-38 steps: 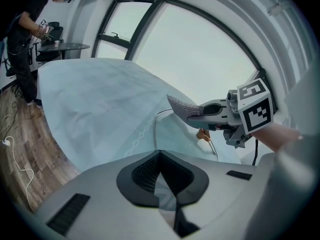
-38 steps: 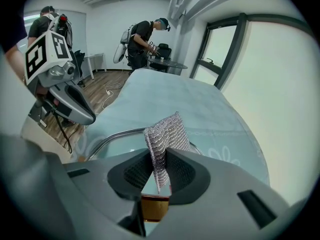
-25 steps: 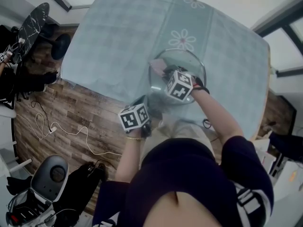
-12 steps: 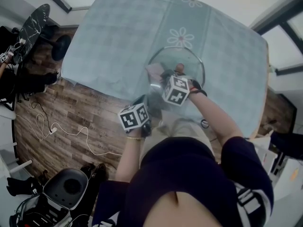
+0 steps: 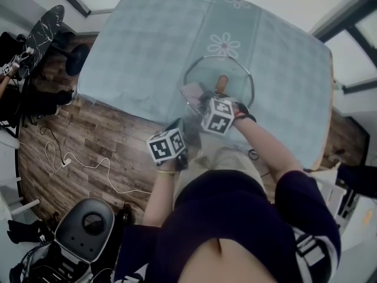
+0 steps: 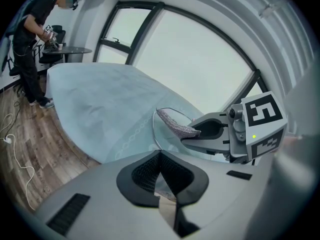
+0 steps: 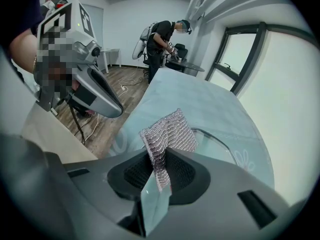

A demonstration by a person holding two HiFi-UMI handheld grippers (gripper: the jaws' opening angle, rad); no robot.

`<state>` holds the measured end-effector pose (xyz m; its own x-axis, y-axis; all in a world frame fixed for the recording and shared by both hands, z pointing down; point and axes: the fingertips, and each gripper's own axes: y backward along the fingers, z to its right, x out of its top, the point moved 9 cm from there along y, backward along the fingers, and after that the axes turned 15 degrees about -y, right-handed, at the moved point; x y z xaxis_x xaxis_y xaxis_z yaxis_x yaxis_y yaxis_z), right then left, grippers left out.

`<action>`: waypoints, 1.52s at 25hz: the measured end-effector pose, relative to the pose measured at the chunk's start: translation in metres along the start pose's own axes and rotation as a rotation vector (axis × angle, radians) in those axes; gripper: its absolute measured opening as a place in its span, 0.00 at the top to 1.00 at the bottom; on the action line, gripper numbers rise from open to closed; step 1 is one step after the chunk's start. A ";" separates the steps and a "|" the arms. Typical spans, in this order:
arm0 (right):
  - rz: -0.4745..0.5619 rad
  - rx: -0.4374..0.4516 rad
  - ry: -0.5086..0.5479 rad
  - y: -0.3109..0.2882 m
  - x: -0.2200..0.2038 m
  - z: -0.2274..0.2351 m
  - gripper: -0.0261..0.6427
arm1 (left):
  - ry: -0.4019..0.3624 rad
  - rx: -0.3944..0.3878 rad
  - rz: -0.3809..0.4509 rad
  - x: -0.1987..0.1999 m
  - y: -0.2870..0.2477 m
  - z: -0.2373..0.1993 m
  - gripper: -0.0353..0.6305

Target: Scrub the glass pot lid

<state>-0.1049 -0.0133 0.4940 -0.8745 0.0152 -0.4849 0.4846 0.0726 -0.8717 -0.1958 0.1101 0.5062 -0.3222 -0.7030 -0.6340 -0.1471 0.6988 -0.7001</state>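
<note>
Scrubbing stage, head view read left to right. Left tongs [image 5: 181,128]: pressed together, apparently on the near rim of the glass pot lid [image 5: 234,74], which they steady from the person's side. The lid sits over the near half of the cloth-covered desk [image 5: 147,46], just below an embroidered flower [image 5: 223,43], its brown knob [image 5: 221,83] facing up; whether its far rim rests on the cloth cannot be told. Metal-mesh scrubbing cloth [image 5: 191,91]: against the left part of the glass, beside the knob. Right tongs [image 5: 204,101]: pinching one corner of the mesh, the rest of it fanning out free beyond the pads. Judged step: wiping the upper face of the lid. To do it well, the mesh should be laid flat so that its face, not a folded edge, bears on the glass; strokes should be short and overlapping, carried round the knob and out to the metal rim; pressure should stay moderate, since wet or smooth glass could twist or slide out of a narrow rim pinch; the left tongs should oppose each stroke rather than follow it.
</note>
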 end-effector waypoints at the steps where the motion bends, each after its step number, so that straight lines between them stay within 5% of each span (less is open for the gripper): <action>1: 0.000 0.003 0.002 0.001 -0.001 -0.003 0.84 | 0.000 0.001 0.000 -0.002 0.001 0.001 0.95; 23: 0.021 -0.001 -0.033 0.007 -0.016 -0.038 0.84 | -0.013 -0.004 0.017 -0.021 0.022 0.012 0.95; 27: 0.121 -0.078 -0.133 0.026 -0.016 -0.043 0.84 | -0.016 -0.013 0.035 -0.021 0.029 0.013 0.95; 38: 0.344 -0.119 -0.474 0.094 -0.047 -0.066 0.84 | -0.024 -0.061 0.046 -0.027 0.038 0.036 0.95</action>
<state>-0.0194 0.0589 0.4399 -0.5494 -0.3876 -0.7402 0.7083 0.2539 -0.6587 -0.1590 0.1513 0.4852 -0.3078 -0.6721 -0.6735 -0.1897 0.7370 -0.6488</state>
